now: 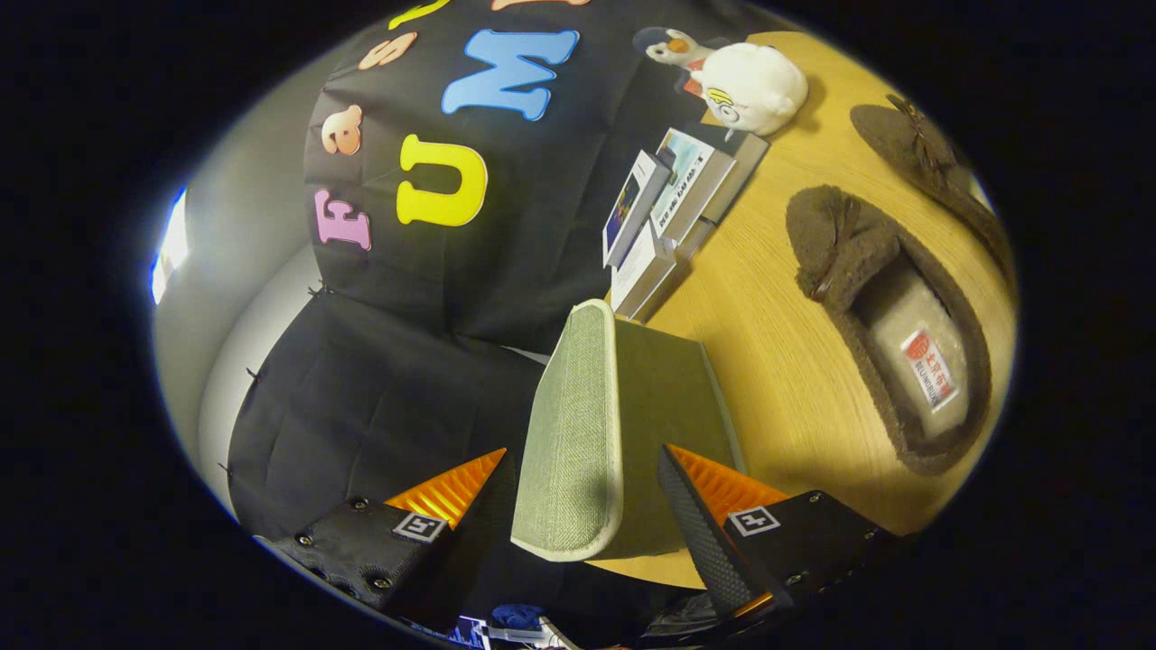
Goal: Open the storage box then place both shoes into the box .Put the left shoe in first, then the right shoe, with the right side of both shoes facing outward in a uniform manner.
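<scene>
Woven cloth box lid (pixel 578 424); fuzzy slipper (pixel 890 325); matt wood-grain table (pixel 777 361).

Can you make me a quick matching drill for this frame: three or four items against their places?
1. storage box lid
2. near slipper
3. plush toy
4. books

A. beyond the books, by the cloth wall
B. between the gripper fingers, untouched
C. on the table beside the box
D. between box and plush toy

1-B, 2-C, 3-A, 4-D
</scene>
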Motion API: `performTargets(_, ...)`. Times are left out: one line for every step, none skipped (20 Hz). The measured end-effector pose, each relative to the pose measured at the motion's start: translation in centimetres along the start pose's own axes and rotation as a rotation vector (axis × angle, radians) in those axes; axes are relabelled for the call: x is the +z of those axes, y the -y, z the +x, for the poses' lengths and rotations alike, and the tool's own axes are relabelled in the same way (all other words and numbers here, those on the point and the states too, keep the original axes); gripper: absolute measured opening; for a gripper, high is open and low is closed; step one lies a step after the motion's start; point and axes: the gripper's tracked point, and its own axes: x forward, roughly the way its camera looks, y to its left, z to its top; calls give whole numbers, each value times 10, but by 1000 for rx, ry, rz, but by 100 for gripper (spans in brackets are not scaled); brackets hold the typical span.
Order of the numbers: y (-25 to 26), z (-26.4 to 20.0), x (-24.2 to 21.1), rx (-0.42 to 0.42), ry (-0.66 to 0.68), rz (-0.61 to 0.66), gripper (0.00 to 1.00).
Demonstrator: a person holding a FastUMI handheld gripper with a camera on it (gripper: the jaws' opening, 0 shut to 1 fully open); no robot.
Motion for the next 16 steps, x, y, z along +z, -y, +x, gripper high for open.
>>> performTargets(1,2,-3,7,-11,24,97)
performTargets(1,5,-5,16,-19,41,97)
performTargets(1,10,-9,21,-29,62,96)
performTargets(1,11,-12,28,-41,77,94)
performTargets(-1,13,-16,37,-59,88,94)
performTargets(-2,15,-18,44,-69,92,94)
performTargets(-2,16,-19,40,-73,94,82)
performTargets(-3,18,-22,49,-88,99,74)
performTargets(-5,20,-27,55,-106,105,73)
performTargets(-6,21,-28,56,-115,101,73)
performTargets(-6,21,-29,56,-128,95,73)
performTargets(-5,21,-30,48,-138,87,73)
performTargets(-4,21,-28,37,-122,84,60)
performTargets(-3,21,-23,42,-116,95,47)
performTargets(-4,25,-23,41,-129,96,33)
performTargets(-5,22,-26,43,-139,91,33)
